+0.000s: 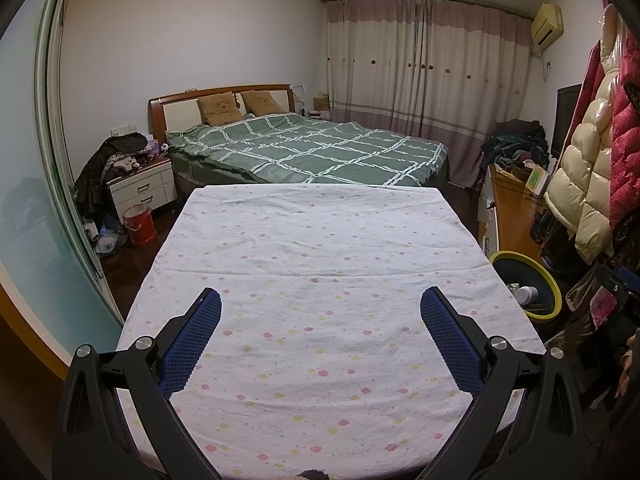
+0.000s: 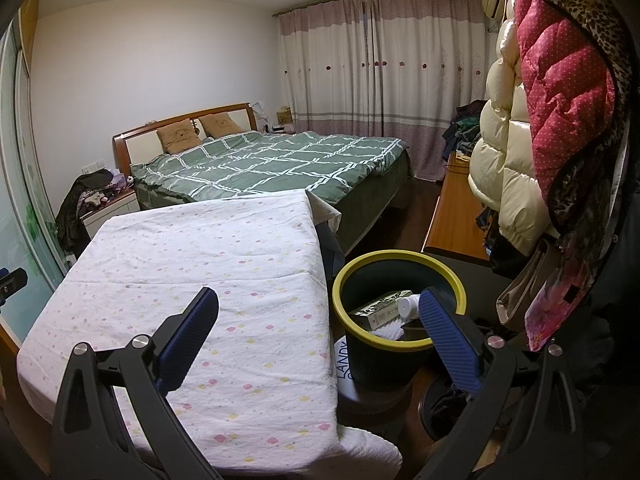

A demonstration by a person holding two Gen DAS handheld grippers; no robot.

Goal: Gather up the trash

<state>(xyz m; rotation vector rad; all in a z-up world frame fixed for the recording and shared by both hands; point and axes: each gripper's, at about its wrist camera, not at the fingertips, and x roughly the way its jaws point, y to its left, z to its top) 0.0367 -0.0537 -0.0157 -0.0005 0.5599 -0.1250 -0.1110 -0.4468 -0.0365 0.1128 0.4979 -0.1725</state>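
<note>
Over on the left, the left gripper hangs above the table, its blue-padded fingers spread wide with nothing between them; the table is covered by a white cloth dotted with small pink and yellow flowers. Farther left on the floor, a red bucket stands beside a white nightstand heaped with dark clothes, and a bed with a green checked cover lies beyond the table. To the right, the right gripper is also spread wide and holds nothing, one finger over the table's right edge and the other over the trash bin. That dark bin with a yellow rim stands just beside the table's right side, and inside it lie a flat box, a white bottle and a white brush. At the far right, a cream puffer coat and a pink dotted jacket hang next to a wooden cabinet.
</note>
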